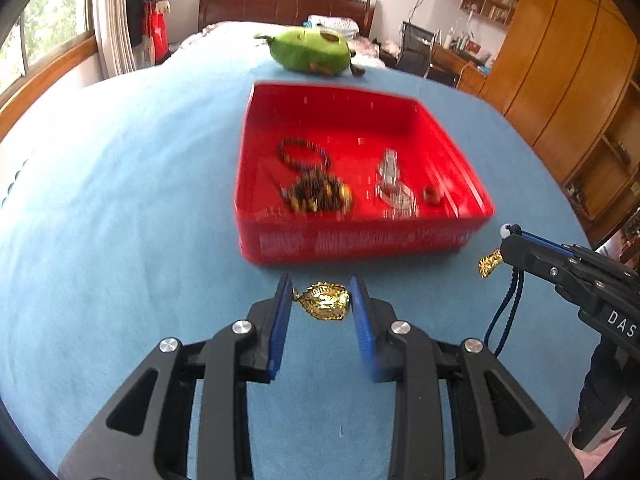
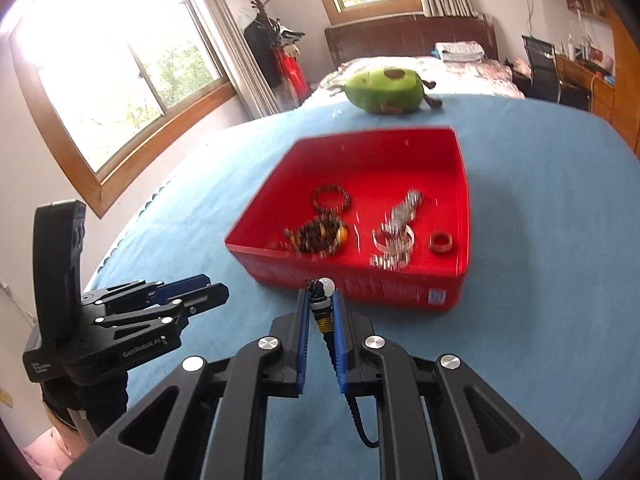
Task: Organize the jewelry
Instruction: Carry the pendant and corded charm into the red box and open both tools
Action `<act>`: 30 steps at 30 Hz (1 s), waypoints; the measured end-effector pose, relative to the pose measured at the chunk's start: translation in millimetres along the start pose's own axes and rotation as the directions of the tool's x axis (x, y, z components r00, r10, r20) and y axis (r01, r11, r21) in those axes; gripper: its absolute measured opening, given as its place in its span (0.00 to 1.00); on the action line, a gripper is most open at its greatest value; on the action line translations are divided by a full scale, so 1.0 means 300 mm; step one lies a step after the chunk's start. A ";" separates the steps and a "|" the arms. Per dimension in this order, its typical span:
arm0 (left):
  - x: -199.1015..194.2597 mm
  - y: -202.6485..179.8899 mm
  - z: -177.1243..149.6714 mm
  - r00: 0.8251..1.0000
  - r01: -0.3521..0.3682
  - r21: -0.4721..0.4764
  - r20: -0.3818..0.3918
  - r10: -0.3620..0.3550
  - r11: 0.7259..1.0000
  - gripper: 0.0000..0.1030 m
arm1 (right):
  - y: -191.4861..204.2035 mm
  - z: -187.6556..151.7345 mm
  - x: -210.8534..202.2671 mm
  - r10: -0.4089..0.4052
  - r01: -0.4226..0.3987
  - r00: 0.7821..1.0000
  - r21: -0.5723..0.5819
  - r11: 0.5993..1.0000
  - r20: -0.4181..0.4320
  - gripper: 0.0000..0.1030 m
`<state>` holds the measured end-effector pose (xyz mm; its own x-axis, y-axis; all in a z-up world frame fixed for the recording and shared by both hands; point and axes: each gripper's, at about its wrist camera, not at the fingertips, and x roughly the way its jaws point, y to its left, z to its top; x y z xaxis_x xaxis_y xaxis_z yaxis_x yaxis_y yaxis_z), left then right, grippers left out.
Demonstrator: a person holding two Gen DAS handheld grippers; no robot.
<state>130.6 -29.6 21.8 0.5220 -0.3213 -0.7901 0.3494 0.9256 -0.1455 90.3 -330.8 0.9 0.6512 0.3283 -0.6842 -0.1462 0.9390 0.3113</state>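
My left gripper [image 1: 322, 300] is shut on a gold filigree pendant [image 1: 325, 302], held a little above the blue bedspread just in front of the red tray [image 1: 360, 240]. My right gripper [image 2: 322, 308] is shut on a dark cord with a gold coil [image 2: 323, 320] and a white bead [image 2: 327, 285] at its tip. In the left wrist view the right gripper [image 1: 506, 242] sits to the right, with its cord [image 1: 504, 312] hanging below. The tray [image 2: 360, 286] holds a dark bead bracelet [image 1: 304, 154], a brown bead string [image 1: 320, 196], silver pieces [image 1: 394, 184] and a ring [image 2: 441, 242].
A green plush toy [image 1: 312, 50] lies on the bedspread [image 1: 120, 200] behind the tray. A window runs along the left, a wooden wardrobe [image 1: 560, 60] stands on the right, and a desk with a chair is at the back. The left gripper [image 2: 216, 286] shows at the right wrist view's left.
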 end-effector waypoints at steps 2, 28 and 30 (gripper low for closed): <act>-0.025 -0.004 0.054 1.000 -0.010 0.004 0.025 0.010 1.000 0.28 | 0.009 0.056 -0.015 0.009 -0.008 1.000 -0.009 1.000 0.015 0.11; 0.450 0.005 0.490 0.995 -0.065 -0.025 -0.076 0.063 0.998 0.28 | -0.205 0.469 0.484 -0.076 0.082 0.991 0.049 0.995 -0.109 0.11; 0.475 0.003 0.490 0.993 -0.073 -0.027 -0.091 0.070 0.997 0.32 | -0.208 0.457 0.501 -0.080 0.086 0.989 0.048 0.995 -0.122 0.13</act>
<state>319.6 -103.8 -3.4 0.4727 -0.2359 -0.8491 0.2895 0.9516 -0.1032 299.4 -354.1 -30.8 0.5653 0.2625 -0.7820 -0.0534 0.9577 0.2829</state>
